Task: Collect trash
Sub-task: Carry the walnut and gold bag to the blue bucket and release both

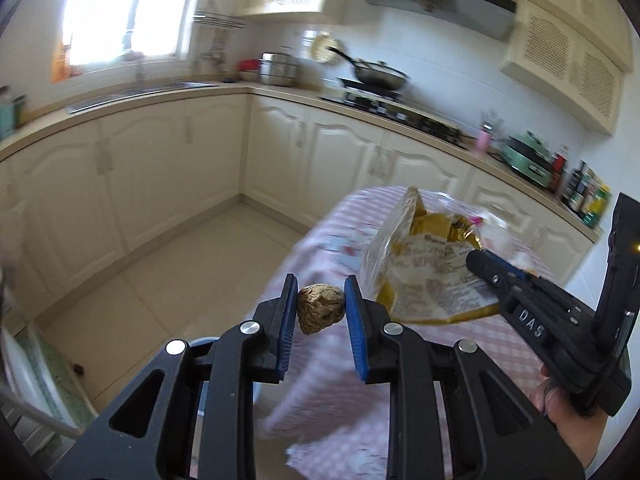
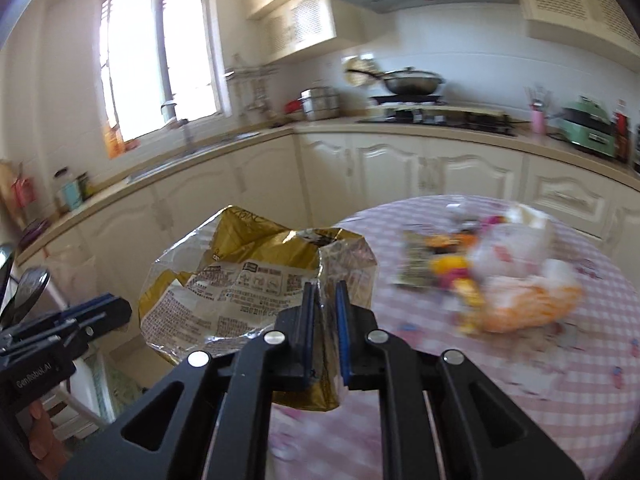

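My left gripper (image 1: 320,300) is shut on a crumpled brown paper ball (image 1: 320,308), held in the air off the left edge of the round table. My right gripper (image 2: 324,300) is shut on the edge of a gold and silver snack bag (image 2: 240,280), lifted above the table's left side. The bag also shows in the left wrist view (image 1: 424,264), with the right gripper (image 1: 476,260) clamped on it from the right. More trash, a blurred pile of wrappers and orange and white plastic (image 2: 512,280), lies on the table.
The table has a pink checked cloth (image 2: 560,380). Cream kitchen cabinets (image 1: 160,184) and a counter with a sink, pots, a stove with a wok (image 2: 412,80) and bottles run behind. Tiled floor (image 1: 180,280) lies at left. A chair (image 1: 36,380) stands at lower left.
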Demonstrator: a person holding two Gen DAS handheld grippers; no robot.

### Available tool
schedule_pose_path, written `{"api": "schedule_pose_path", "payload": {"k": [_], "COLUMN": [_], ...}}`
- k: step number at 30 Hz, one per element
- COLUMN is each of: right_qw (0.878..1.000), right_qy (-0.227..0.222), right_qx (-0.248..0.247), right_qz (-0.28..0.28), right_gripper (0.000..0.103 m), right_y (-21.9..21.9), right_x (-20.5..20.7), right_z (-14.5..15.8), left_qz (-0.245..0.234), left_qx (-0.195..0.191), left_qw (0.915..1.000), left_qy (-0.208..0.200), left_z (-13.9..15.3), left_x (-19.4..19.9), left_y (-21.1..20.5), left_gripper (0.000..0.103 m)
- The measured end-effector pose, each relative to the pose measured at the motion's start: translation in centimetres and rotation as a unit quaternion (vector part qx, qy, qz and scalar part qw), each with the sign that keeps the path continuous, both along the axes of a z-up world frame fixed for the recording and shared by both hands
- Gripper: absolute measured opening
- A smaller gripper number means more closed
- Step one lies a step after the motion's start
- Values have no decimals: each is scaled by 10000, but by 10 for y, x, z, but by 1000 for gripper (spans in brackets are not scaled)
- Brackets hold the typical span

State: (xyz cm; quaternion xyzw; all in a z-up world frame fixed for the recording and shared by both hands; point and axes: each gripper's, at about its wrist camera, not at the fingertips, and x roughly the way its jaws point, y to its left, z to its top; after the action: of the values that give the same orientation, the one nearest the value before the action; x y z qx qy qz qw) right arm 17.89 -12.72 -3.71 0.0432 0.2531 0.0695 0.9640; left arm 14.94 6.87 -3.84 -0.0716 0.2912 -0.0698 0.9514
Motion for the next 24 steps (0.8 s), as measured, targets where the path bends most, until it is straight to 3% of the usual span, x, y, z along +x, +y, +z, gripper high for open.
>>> {"api": "schedule_pose_path", "payload": {"k": [7,15,18,20,24], "right_qw": [9954,9867,9844,9814,9780], "right_qy": [388,1064,1236,1411,1635], "right_qx": [-402,-602,-560,-527,-490], "right_qz": [779,1068,1116,1191,1197], "right_gripper": [10,14,21,37,42], "right_y": [127,201,213,220,227], "right_x": [71,140,159,172,185], "right_z": [-50,-133,-161,-180,-205], "left_qz": [907,1238,1273,1304,1288], "left_qx": [-102,-275,-321,-292,-292], "left_qw": [9954,9856,9830,9809,9777], "left_qy": [296,1116,1286,1411,1631], "left_z": [-33,-114,-139,-153,-180], "left_x": [34,92,106,115,130], "left_y": [84,127,137,139,145], "left_gripper": [22,22,22,22,22]}}
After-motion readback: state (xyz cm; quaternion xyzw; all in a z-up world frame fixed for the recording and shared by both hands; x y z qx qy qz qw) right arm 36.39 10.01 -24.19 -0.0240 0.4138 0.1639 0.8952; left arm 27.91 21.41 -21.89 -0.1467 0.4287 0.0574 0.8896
